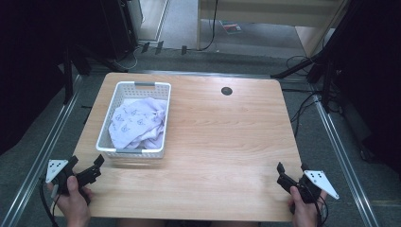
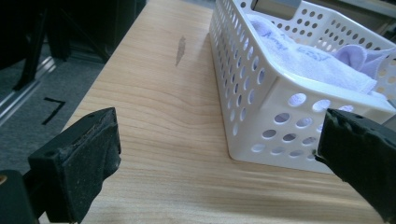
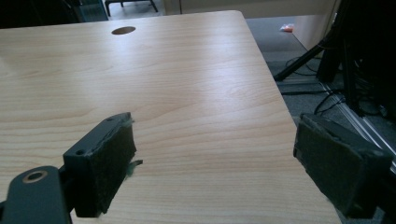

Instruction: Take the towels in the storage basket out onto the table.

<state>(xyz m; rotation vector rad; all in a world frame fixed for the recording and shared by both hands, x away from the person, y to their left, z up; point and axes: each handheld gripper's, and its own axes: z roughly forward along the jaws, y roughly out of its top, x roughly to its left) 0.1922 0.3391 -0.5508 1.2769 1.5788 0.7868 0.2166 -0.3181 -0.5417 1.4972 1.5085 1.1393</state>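
Note:
A white perforated plastic basket (image 1: 106, 152) stands on the left half of the wooden table (image 1: 222, 142), with pale lilac printed cloths (image 1: 137, 123) heaped inside. My left gripper (image 1: 92, 168) hovers at the table's front left corner, just short of the basket's near wall (image 2: 261, 116), jaws wide open and empty. The cloths (image 2: 299, 56) show over the basket rim in the left gripper view. My right gripper (image 1: 285, 174) sits at the front right corner, open, with bare wood (image 3: 205, 121) between its jaws.
A round dark cable hole (image 1: 226, 91) lies near the table's far edge, also seen as the hole (image 3: 123, 30) in the right gripper view. Metal rails (image 1: 47, 137) run along both sides on the carpeted floor. Dark stands and cables (image 1: 326, 71) crowd the right.

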